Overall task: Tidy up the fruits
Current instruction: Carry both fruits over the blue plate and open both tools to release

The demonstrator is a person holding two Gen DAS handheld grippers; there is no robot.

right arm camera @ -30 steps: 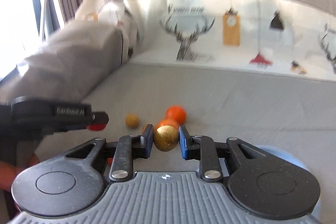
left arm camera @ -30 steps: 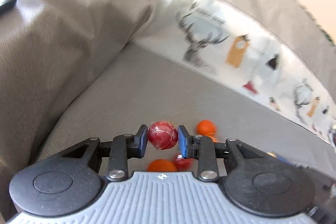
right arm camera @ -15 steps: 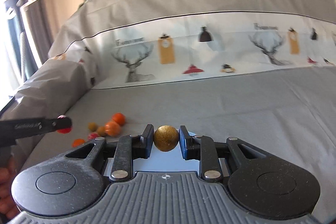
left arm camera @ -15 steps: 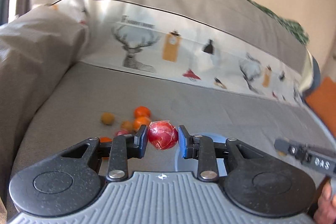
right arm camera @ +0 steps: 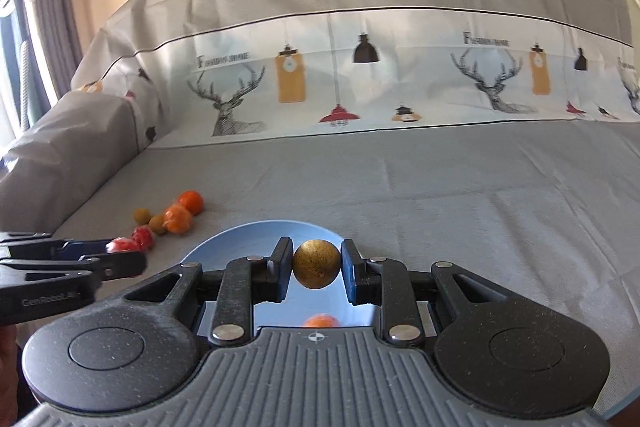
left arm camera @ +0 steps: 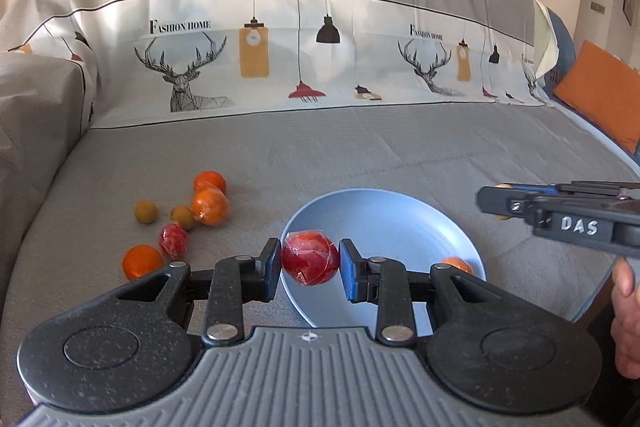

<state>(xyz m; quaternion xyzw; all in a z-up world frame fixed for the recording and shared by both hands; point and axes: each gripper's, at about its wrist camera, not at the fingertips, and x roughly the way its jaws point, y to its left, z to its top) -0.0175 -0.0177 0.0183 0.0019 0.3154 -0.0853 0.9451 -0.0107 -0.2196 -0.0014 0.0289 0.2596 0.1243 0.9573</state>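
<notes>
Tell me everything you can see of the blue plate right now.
The blue plate is a round, shallow, pale blue dish with a smooth glossy surface, lying flat on the grey sofa cover, right of the loose fruit pile. One orange fruit rests inside near its right edge. The left gripper holds a wrapped red fruit over its near-left rim; the right gripper holds a brown-gold fruit above it. Its near portion is hidden behind the grippers.

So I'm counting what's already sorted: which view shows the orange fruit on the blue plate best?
The left wrist view: the orange fruit lies on the blue plate, partly hidden by the left hand-held gripper. The right wrist view shows only its top above the right hand-held gripper body.
</notes>
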